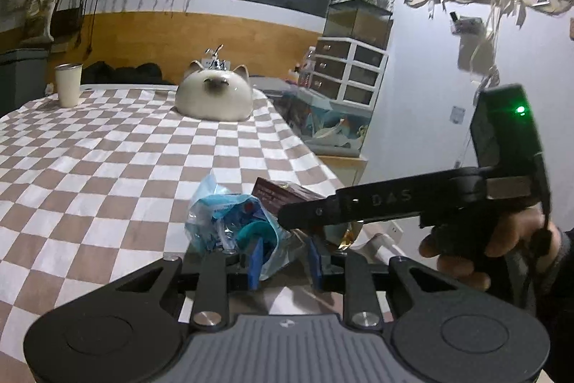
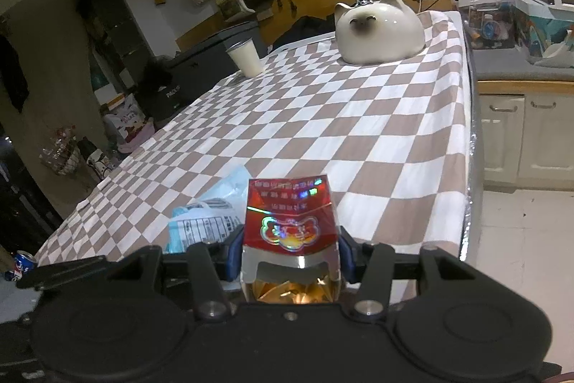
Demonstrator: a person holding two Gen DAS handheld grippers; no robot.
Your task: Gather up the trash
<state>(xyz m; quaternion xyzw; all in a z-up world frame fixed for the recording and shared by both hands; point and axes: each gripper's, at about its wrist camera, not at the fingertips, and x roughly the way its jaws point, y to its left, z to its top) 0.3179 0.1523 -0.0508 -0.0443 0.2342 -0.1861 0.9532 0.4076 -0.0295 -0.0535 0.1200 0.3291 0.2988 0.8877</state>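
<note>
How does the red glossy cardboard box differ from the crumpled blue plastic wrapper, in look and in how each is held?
The red glossy cardboard box is stiff with flat faces and straight edges; the crumpled blue plastic wrapper is soft, partly clear and shapeless. The box has a shiny gold open end; the wrapper has a printed white label. The right gripper clamps the box; the wrapper lies between the fingers of the left gripper. Both are at the near edge of the checkered tablecloth.
</note>
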